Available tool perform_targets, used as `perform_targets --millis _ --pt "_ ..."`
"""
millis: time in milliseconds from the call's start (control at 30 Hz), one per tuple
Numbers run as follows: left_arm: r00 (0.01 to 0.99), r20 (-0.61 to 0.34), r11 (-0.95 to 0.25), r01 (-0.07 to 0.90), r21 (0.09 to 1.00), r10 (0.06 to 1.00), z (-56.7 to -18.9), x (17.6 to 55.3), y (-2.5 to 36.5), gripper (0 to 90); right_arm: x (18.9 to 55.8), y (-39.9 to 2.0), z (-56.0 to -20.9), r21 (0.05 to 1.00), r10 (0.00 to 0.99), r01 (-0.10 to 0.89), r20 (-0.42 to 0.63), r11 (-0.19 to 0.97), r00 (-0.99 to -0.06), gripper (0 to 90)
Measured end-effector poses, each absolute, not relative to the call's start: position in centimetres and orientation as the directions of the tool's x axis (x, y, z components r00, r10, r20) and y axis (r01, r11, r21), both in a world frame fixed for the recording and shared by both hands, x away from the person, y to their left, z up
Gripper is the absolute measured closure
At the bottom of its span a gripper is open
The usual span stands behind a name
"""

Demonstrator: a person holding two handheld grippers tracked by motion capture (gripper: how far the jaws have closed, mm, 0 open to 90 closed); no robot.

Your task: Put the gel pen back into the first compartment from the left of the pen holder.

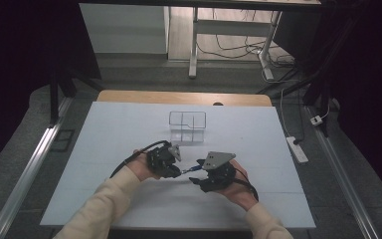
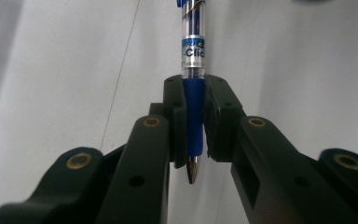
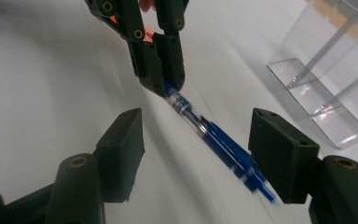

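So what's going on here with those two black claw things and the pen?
A person at a white table holds a gripper in each hand. The left gripper is clamped on a blue pen at its rubber grip, with the metal tip poking out behind the pads. The right gripper is open, its jaws standing on either side of the pen's far end without pressing on it. A clear plastic organizer with compartments stands a little farther back on the table.

Pen [image 2: 194, 60]: glossy clear plastic barrel, matt blue rubbery grip, shiny metal tip. Tool [image 2: 195, 126] pads: matt black plastic. Bench [image 1: 129, 129]: smooth matt white. Organizer [image 1: 187, 126]: glossy clear plastic.
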State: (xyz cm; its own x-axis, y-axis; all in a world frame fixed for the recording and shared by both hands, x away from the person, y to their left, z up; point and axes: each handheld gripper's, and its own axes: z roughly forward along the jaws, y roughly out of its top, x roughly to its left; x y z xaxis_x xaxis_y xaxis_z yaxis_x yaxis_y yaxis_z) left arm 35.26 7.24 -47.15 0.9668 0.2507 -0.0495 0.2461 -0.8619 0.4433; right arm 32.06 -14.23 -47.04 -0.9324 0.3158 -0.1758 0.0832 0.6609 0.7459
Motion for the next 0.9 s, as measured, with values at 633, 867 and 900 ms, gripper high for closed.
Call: perform_targets --millis 633,867,900 --pt "0.973 -0.098 -0.865 0.229 0.447 0.208 -47.2 35.1 6.5 79.4 32.5 -11.5 -48.3 0.562 0.158 -0.028 -0.279 0.827 -0.947 68.0" --pt "0.977 -0.130 -0.871 0.208 0.445 0.167 -47.2 35.3 6.7 79.4 31.8 -11.0 -48.9 0.458 0.030 -0.146 -0.356 0.877 -0.934 75.6" --pt "0.978 -0.131 -0.870 0.206 0.449 0.164 -47.2 35.3 6.7 79.4 31.8 -10.9 -48.9 0.450 0.001 -0.176 -0.366 0.875 -0.931 76.7"
